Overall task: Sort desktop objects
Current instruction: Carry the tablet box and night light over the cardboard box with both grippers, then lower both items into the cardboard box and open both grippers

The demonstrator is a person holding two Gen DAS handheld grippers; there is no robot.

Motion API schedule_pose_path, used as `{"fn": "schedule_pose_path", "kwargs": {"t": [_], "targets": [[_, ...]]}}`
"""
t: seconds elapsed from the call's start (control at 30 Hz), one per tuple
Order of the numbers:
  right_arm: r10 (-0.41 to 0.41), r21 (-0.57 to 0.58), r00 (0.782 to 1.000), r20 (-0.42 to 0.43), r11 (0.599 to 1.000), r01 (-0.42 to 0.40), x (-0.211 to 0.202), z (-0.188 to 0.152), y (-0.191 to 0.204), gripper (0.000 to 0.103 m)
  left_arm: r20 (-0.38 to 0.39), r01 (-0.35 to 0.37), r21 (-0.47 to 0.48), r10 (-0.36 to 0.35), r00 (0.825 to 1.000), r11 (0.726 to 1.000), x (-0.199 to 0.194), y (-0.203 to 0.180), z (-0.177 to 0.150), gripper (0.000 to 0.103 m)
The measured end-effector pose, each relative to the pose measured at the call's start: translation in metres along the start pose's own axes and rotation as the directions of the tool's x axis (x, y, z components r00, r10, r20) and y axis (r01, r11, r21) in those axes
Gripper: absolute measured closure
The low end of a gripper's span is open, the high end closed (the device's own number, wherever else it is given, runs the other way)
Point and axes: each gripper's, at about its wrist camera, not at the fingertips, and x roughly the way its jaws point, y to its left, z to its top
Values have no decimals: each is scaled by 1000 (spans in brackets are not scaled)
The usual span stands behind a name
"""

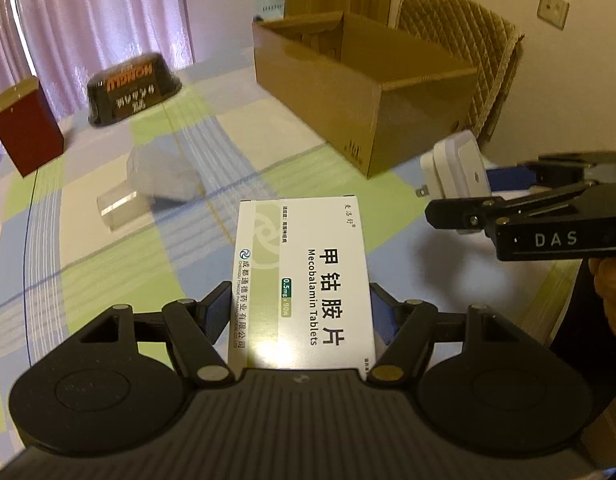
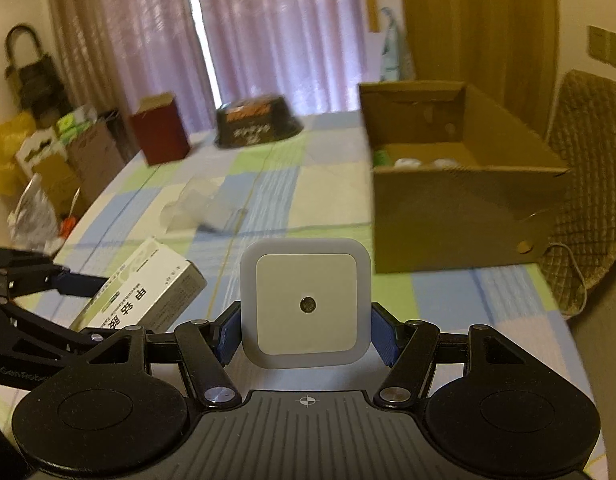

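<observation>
white tablet box (image 1: 303, 280) in left tongs (image 1: 301, 312), night light (image 2: 305, 302) in right tongs (image 2: 305, 336); cardboard box (image 2: 460, 184) contents blurred.

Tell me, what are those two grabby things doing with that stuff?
A person is tidying a table with a gripper in each hand. The left gripper holds a white medicine box, and the right gripper holds a small white night light. Both are lifted above the checked tablecloth. An open cardboard box with a few things inside stands just ahead.

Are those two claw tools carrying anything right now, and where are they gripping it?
Left gripper clamps the medicine box by its long sides; right gripper clamps the white plug-in night light by its side edges.
</observation>
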Motion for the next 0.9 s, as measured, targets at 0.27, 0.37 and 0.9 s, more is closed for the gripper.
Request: {"fn": "schedule_pose_path", "kwargs": {"t": [0.27, 0.37, 0.9], "targets": [[-58, -3, 995, 87, 998, 58, -17, 49, -37, 39, 71, 20, 30, -22, 997, 999, 7, -18, 65, 36], [-89, -14, 989, 118, 996, 91, -20, 73, -57, 39, 106, 30, 50, -35, 994, 998, 13, -29, 98, 36], [-184, -20, 977, 104, 982, 187, 33, 143, -141, 39, 131, 84, 126, -100, 986, 989, 94, -77, 208, 36]]}}
